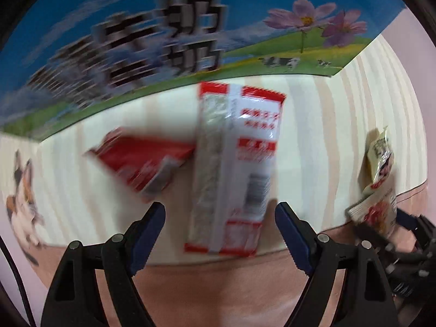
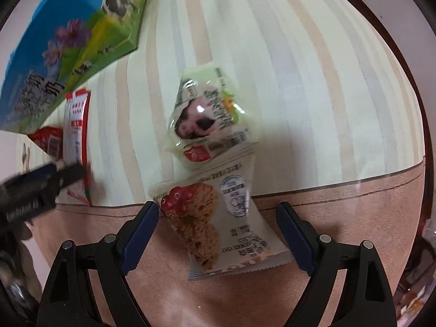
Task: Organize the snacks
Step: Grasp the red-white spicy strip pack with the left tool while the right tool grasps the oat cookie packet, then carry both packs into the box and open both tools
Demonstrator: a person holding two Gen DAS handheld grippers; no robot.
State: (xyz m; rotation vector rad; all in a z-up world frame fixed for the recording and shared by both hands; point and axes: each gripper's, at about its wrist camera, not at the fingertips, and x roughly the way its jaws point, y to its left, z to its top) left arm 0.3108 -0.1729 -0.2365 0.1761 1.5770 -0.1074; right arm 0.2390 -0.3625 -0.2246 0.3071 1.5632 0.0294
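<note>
Left claw [image 1: 220, 212]: jaws spread, straddling the red-and-white packet [image 1: 234, 163]; print blurred, unreadable.
Right claw [image 2: 217, 212]: jaws spread around the cookie packet [image 2: 218, 226], lettered "BERRY OAT".
Milk carton [image 1: 136, 41]: large "奶", on striped tabletop [image 2: 299, 81].

The left gripper [image 1: 220, 212] points down with its two blue-tipped fingers [image 1: 152, 218] held apart, not pressing on anything. The right gripper [image 2: 217, 212] points down too, and its fingers [image 2: 286, 218] stand wide apart with nothing squeezed. In the right wrist view the left gripper [image 2: 58, 179] sits off to the side.
</note>
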